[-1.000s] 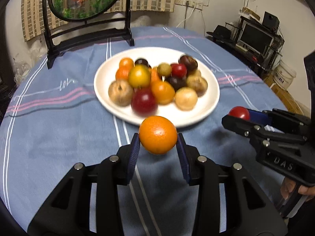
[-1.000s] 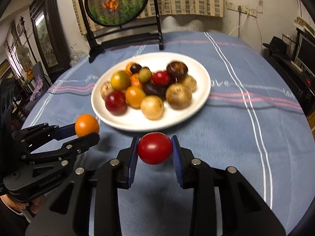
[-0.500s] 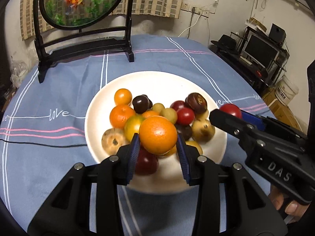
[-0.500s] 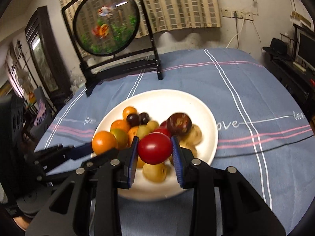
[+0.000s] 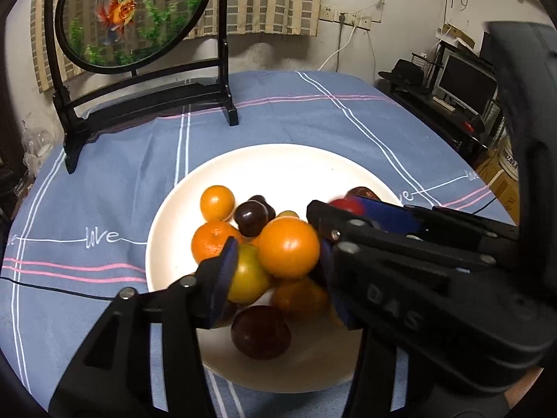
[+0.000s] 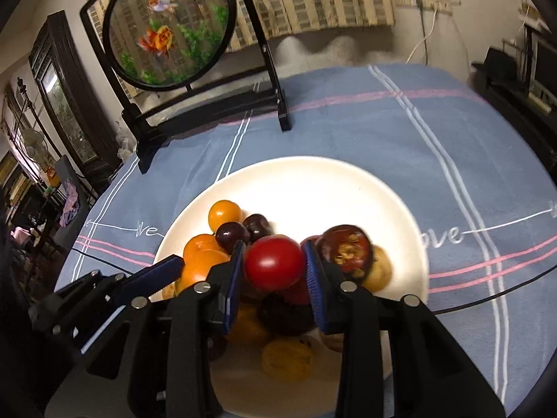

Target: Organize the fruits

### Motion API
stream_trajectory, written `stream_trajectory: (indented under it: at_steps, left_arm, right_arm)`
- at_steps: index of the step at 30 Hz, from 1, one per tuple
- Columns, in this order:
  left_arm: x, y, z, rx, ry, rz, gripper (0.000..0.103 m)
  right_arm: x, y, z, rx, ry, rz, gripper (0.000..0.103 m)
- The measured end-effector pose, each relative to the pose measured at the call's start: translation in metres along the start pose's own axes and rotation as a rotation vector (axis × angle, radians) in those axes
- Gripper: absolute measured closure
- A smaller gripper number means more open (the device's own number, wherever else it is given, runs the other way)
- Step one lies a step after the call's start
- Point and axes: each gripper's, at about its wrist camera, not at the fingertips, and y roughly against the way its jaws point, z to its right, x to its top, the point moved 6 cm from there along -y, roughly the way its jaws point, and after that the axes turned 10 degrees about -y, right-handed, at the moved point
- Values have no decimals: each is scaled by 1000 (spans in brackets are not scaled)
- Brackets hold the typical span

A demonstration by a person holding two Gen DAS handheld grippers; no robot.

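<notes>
Left gripper (image 5: 276,261): my jaws just opening, orange (image 5: 288,247) loose between them.
Right gripper (image 6: 273,271): also opening; tomato (image 6: 273,267) between pads, contact unclear.
Left view only: monitor (image 5: 466,83), upper right.

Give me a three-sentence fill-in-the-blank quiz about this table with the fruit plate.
1. The fruits are piled on a round plate whose colour is ___.
2. The blue tablecloth is embroidered with the word ___.
3. The black-framed round screen behind the plate shows an orange ___.

Missing words: white; love; goldfish.
</notes>
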Motion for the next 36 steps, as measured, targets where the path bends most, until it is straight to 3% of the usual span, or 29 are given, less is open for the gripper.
stream_trajectory:
  at_steps: [1,3,4,9,11,13,21,36]
  left_arm:
    - [-1,1,-2,6,10,2,38]
    - [-2,3,-8,-6,45,11,34]
    - [-3,6,-10,-23,59,14,34]
    - [-6,15,-9,-21,71,29,34]
    - [-8,20,-7,-14,65,35,31]
    - [-12,27,-3,-1,52,33,19]
    - [-39,49,4,59,34,34,13]
    - [-99,85,6,105,85,-16,9]
  right_arm:
    - [1,1,1,-6,-11,6,59]
    - [2,8,5,-17,-31,37,42]
    - [2,12,6,-9,-33,52,39]
    - [-2,33,17,-38,-28,95,39]
    - [-5,40,22,-78,-13,118,39]
    - [-8,48,25,-95,6,137,39]
    - [-35,79,45,-167,55,165,39]
    - [-102,105,66,-166,61,96,39]
